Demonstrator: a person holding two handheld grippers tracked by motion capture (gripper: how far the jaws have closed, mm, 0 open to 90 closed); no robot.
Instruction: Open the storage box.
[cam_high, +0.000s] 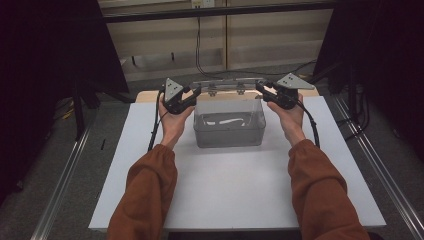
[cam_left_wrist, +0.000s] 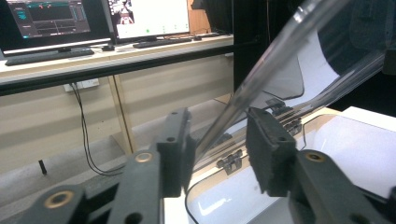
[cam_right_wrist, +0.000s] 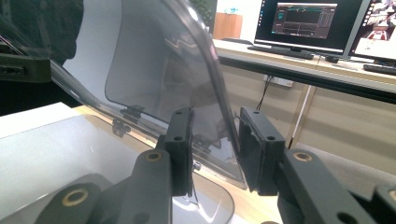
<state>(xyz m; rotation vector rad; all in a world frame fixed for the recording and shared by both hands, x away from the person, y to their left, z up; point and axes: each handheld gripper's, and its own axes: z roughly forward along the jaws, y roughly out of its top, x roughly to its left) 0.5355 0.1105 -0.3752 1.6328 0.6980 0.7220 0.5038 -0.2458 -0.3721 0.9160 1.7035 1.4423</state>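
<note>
The person's sleeves (cam_high: 150, 192) come in from the near edge of the white table (cam_high: 225, 195). Farther in, a clear box (cam_high: 229, 122) stands on the table between the two hands, its hinged lid (cam_high: 227, 84) swung up at the far side. The left gripper (cam_high: 192, 95) sits at the lid's left edge. In the left gripper view that edge (cam_left_wrist: 261, 70) runs between the jaws with a gap showing at each pad. The right gripper (cam_high: 264, 91) sits at the lid's right edge. In the right gripper view the edge (cam_right_wrist: 210, 74) stands between the pads, very close; whether they press on it cannot be told. Beyond lie a desk (cam_left_wrist: 116, 58) and monitors (cam_right_wrist: 306, 21).
</note>
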